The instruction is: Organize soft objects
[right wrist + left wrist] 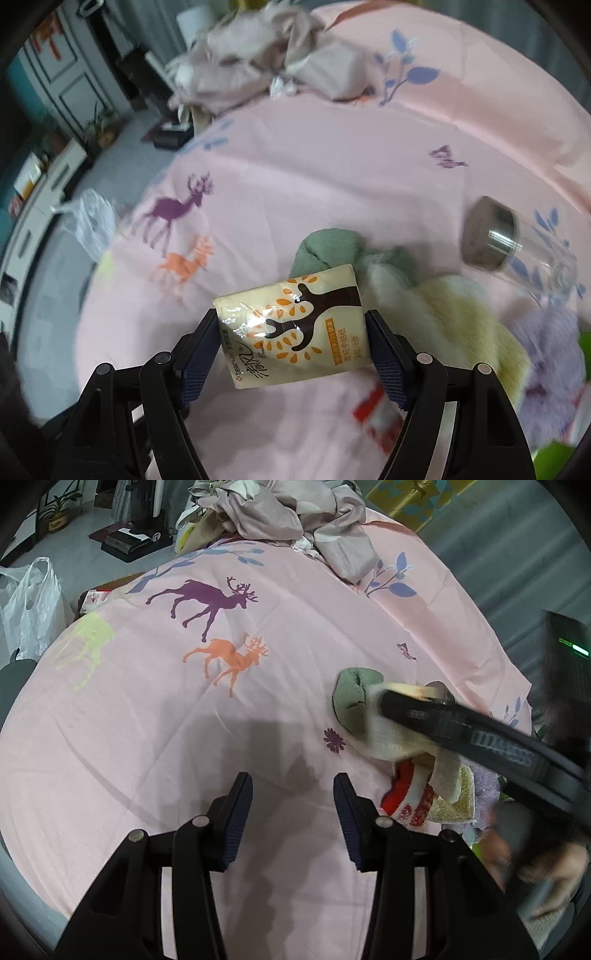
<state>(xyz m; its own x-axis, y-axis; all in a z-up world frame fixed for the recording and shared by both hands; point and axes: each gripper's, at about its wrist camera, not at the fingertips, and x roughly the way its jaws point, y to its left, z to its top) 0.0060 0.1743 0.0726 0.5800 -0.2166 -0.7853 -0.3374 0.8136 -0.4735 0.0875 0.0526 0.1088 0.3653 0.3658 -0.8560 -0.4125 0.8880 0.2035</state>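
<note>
Right hand-held gripper (293, 349) pointed steeply down, pinching a tissue pack (295, 332) by its two short sides, lifted over the pink sheet (314, 166). Under it lay a green sock (317, 247), a yellow towel (461, 314) and a purple fluffy thing (550, 339), all bunched together. Left hand-held gripper (293, 812) tilted down too, half spread, holding nothing, just beside a red and white cloth (410, 797).

The bed sheet (295, 635) is pale pink, printed with a purple deer (207, 602), an orange deer (231, 657) and blue leaves (393, 578). The tissue pack (295, 328) is cream with a brown tree and orange leaves. A green sock (321, 247) lies just beyond it, and to its right are a yellow towel (469, 317) and lilac plush (550, 343).
</note>
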